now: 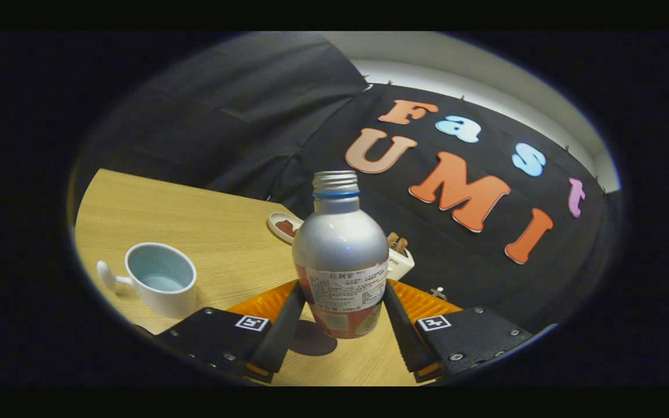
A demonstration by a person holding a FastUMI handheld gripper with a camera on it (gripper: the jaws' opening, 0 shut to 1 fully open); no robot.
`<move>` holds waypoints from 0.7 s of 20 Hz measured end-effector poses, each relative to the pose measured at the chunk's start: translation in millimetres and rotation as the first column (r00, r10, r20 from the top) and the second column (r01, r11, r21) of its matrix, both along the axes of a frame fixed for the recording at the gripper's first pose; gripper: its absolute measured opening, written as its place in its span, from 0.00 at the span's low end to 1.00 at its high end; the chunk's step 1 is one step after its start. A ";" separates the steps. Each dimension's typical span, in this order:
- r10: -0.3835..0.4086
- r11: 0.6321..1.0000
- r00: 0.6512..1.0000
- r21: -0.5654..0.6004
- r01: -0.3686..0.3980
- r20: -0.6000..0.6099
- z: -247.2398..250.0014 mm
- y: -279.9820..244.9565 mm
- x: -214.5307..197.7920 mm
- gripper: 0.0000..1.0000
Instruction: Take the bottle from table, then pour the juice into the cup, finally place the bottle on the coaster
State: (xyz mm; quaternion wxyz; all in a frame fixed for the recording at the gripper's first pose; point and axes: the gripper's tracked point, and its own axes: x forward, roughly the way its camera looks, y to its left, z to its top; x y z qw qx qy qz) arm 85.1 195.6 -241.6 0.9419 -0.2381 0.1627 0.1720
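Note:
A silver bottle [340,244] with an uncapped threaded neck, a blue ring and a printed label stands upright between my fingers. My gripper [343,290] is shut on its lower body, one finger pressing on each side. The bottle's base hangs a little above the wooden table [207,215], and its shadow lies on the wood below it. A white cup [160,278] with a pale blue inside and a handle stands on the table, off to the left of the fingers.
Beyond the bottle, near the table's far edge, a small white dish [284,225] holds something brown. Next to it a white box [399,261] holds brown sticks. The booth's black cloth wall rises behind the table.

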 end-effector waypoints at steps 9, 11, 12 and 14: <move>-0.113 0.952 0.974 0.261 0.163 -0.195 -36.6 -18.4 5.8 0.78; -0.119 0.940 0.965 0.286 0.186 -0.236 -48.1 -18.8 2.3 0.78; -0.125 0.935 0.960 0.294 0.199 -0.252 -52.6 -19.7 3.3 0.78; -0.136 0.928 0.950 0.300 0.222 -0.282 -62.4 -22.6 2.3 0.78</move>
